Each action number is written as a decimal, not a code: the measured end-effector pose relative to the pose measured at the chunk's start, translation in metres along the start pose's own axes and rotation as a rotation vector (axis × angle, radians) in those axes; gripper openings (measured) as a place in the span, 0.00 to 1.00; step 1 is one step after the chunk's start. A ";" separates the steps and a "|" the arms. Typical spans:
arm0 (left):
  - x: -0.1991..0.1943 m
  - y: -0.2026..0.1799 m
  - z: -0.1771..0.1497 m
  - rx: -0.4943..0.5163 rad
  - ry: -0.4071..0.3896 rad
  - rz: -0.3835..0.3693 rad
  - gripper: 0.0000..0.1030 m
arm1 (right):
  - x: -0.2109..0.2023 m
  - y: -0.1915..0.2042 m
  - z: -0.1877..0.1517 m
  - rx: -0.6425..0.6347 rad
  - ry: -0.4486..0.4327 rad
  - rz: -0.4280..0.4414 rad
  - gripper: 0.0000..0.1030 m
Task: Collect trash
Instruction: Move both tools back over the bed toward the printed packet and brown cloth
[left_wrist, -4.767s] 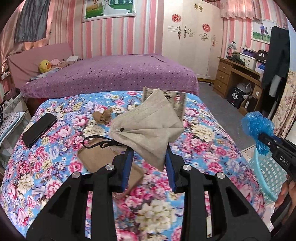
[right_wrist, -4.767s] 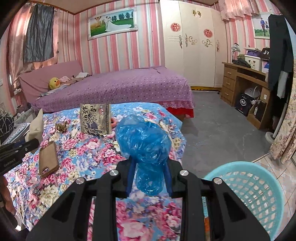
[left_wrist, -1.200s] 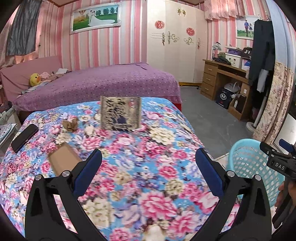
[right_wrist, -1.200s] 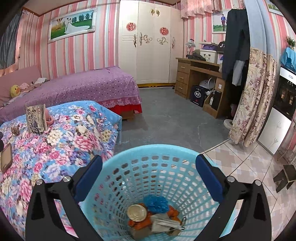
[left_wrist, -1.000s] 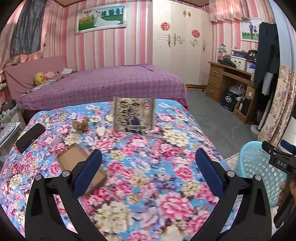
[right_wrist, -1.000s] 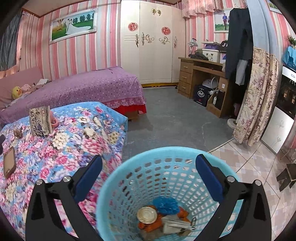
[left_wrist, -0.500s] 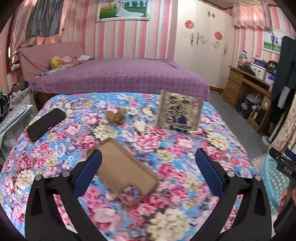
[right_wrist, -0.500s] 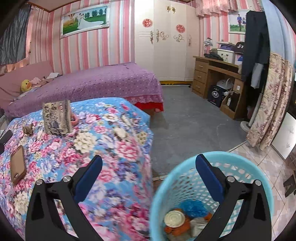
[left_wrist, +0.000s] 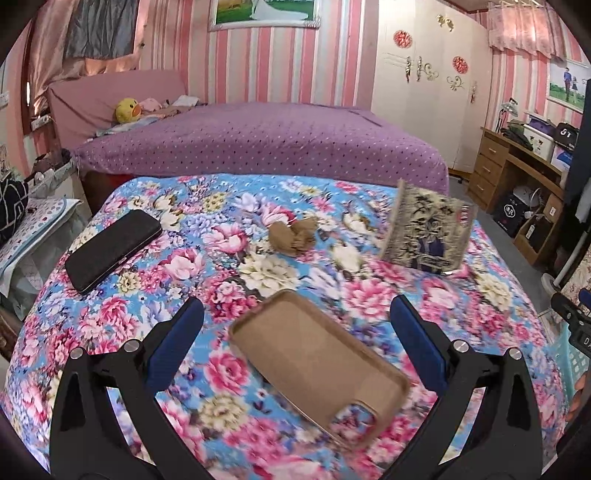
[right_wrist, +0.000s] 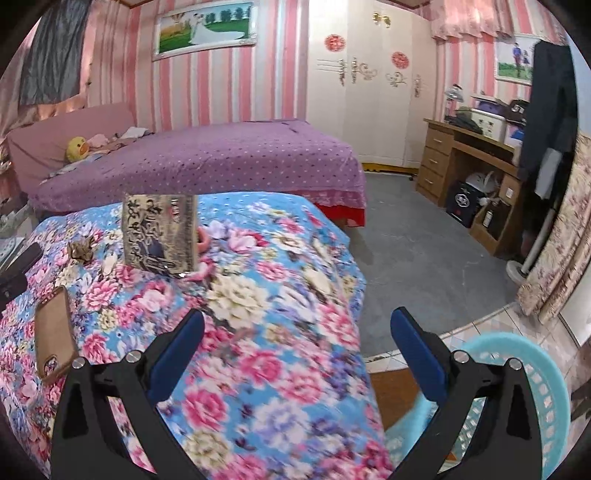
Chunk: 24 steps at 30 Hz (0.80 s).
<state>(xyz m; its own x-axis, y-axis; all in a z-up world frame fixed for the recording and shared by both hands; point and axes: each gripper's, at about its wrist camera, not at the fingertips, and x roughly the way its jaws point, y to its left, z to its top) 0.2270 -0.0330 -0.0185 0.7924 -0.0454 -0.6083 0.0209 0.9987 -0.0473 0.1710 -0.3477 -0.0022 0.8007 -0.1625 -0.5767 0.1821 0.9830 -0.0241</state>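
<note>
Both my claws are spread wide with nothing in them. My left claw (left_wrist: 295, 325) hangs over the floral-quilted bed (left_wrist: 184, 266), with the tan cardboard phone-case-shaped tray (left_wrist: 317, 358) lying flat right between its blue pads. The crumpled brown paper wad (left_wrist: 291, 238) sits further back on the quilt, between the black phone (left_wrist: 110, 247) and the standing printed packet (left_wrist: 428, 236). My right claw (right_wrist: 297, 332) is at the bed's edge, light blue plastic mesh basket (right_wrist: 524, 373) on the floor beside it.

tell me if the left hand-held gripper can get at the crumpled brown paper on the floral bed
Probably yes: the left hand-held gripper is open and empty, and only the flat tan phone case lies between it and the crumpled brown paper.
</note>
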 end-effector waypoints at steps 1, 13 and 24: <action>0.003 0.001 0.001 0.003 0.002 0.004 0.95 | 0.003 0.003 0.002 -0.004 0.004 0.005 0.96; 0.077 0.004 0.042 0.034 0.097 0.013 0.94 | 0.055 0.021 0.036 -0.062 0.036 0.030 0.96; 0.150 0.012 0.053 0.010 0.242 -0.026 0.61 | 0.081 0.036 0.037 -0.048 0.079 0.099 0.96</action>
<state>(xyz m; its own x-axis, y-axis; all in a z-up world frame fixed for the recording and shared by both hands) 0.3780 -0.0266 -0.0683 0.6221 -0.0742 -0.7794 0.0459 0.9972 -0.0584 0.2637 -0.3282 -0.0191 0.7657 -0.0595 -0.6404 0.0758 0.9971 -0.0019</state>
